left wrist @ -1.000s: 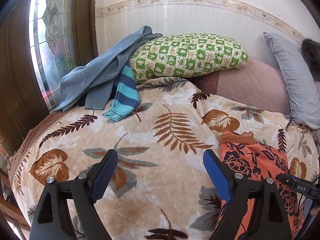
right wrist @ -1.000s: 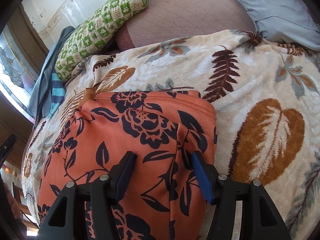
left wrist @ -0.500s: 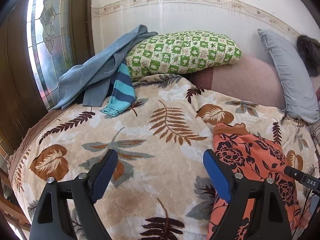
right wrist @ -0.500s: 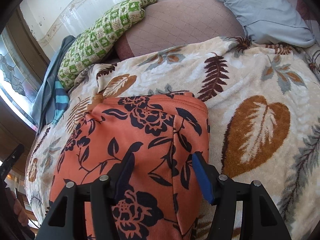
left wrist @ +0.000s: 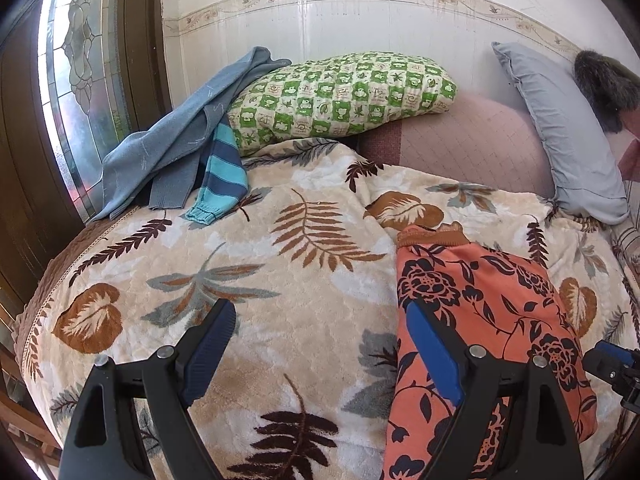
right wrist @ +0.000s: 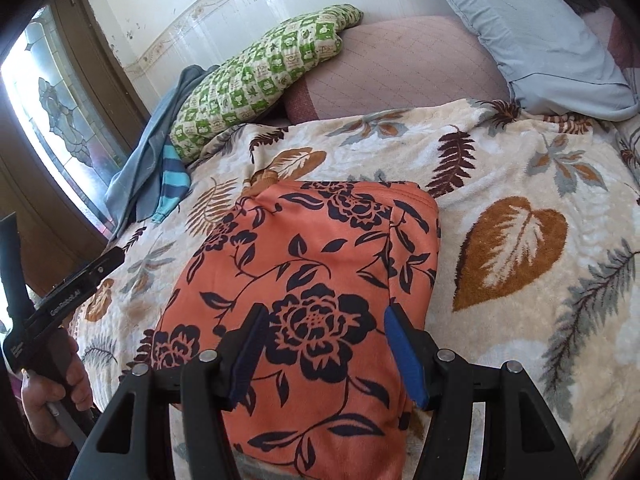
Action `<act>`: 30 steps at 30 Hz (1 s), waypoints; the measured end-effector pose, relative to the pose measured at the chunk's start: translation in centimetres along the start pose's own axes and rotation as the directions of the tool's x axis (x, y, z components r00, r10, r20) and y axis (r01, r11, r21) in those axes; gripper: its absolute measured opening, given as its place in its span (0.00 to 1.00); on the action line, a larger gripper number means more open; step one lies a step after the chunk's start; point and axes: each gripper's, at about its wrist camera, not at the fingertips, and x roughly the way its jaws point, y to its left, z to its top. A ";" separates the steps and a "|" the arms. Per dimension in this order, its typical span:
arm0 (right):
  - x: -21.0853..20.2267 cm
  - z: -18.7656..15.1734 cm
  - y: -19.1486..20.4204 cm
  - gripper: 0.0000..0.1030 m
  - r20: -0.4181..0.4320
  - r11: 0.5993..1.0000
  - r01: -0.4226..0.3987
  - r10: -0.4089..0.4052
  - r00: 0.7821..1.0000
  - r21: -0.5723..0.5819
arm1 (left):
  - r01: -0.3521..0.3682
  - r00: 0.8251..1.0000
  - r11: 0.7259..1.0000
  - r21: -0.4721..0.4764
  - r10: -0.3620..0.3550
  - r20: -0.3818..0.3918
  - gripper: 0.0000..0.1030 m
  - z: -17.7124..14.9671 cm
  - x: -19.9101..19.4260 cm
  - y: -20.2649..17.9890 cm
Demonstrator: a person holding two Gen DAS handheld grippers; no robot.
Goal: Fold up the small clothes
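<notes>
An orange garment with dark flowers (left wrist: 480, 300) (right wrist: 312, 248) lies folded and flat on the leaf-patterned blanket (left wrist: 280, 280). My left gripper (left wrist: 318, 312) hovers open over bare blanket, its right finger at the garment's left edge, nothing between the pads. My right gripper (right wrist: 326, 316) stands open above the garment's near half; the cloth shows between the fingers but the pads do not press it. A blue-grey garment (left wrist: 172, 148) and a blue-striped sleeve (left wrist: 224, 172) lie heaped at the far left corner.
A green checked pillow (left wrist: 340, 92), a pink cushion (left wrist: 460, 148) and a grey pillow (left wrist: 560, 132) line the tiled wall. A stained-glass window (left wrist: 80, 80) stands at the left. A person's hand (right wrist: 52, 400) holds the left gripper's handle.
Both grippers have drawn back from the wall, the right one also rising off the orange garment. The garment stays flat on the blanket. Neither gripper's jaws have changed.
</notes>
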 end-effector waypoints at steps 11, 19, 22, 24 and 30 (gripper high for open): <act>0.7 -2.4 -0.4 0.62 -0.112 1.000 0.018 -0.019 0.993 -0.016 | 0.020 0.976 0.998 0.062 -0.006 -0.216 0.85 -3.7 4.3 -2.9; 4.7 -3.7 -4.3 0.74 -0.263 0.984 -0.040 0.085 0.961 0.171 | 0.002 0.974 0.998 0.068 0.013 -0.225 1.00 -4.8 6.1 -2.4; 4.1 -3.2 -3.7 0.74 -0.261 0.991 -0.019 0.053 0.964 0.129 | 0.006 0.973 0.998 0.058 0.007 -0.229 0.99 -4.2 5.6 -2.2; 2.9 -2.7 -2.7 0.74 -0.226 0.999 0.007 0.006 0.974 0.054 | -0.008 0.981 0.996 0.085 0.025 -0.193 0.99 -3.6 4.7 -2.5; -1.9 -0.9 -1.6 0.74 0.001 0.999 -0.036 0.036 0.999 0.009 | 0.040 0.994 0.993 0.115 -0.028 -0.107 0.99 -2.1 2.1 -3.4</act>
